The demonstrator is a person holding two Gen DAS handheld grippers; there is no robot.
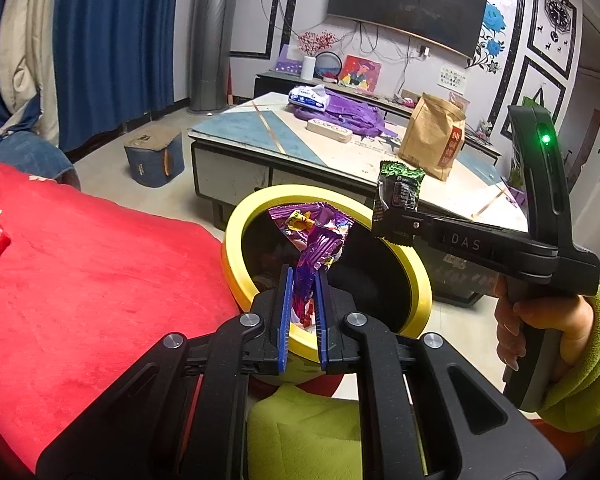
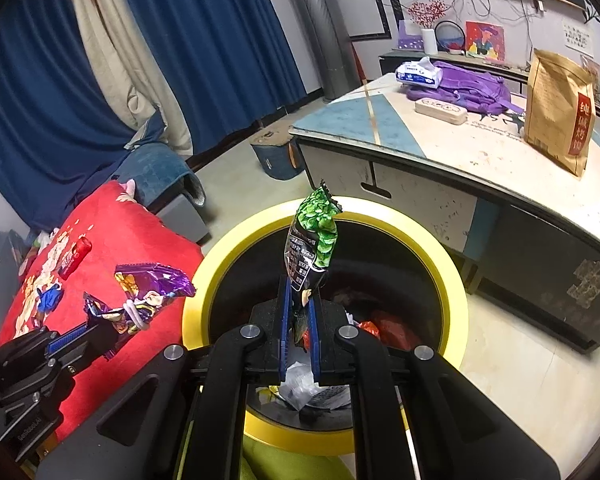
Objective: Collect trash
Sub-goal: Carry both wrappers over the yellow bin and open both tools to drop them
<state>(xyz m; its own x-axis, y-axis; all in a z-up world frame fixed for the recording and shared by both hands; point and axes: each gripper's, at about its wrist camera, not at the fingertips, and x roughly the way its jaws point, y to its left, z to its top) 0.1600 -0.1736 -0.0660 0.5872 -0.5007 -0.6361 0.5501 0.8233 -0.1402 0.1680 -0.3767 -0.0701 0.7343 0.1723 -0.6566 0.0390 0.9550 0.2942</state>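
Both hands are at the drop-off step: the left gripper (image 1: 303, 280) clenches a crinkled purple foil wrapper (image 1: 314, 236) and the right gripper (image 2: 300, 300) a green-and-black snack packet (image 2: 312, 240) over the round yellow-rimmed black bin (image 2: 452, 276), so next up is probably just letting go.

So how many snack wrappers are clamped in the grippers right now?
2. A purple wrapper is in the left gripper, and a green-and-black wrapper is in the right gripper, both over the yellow-rimmed bin. More trash lies in the bin.
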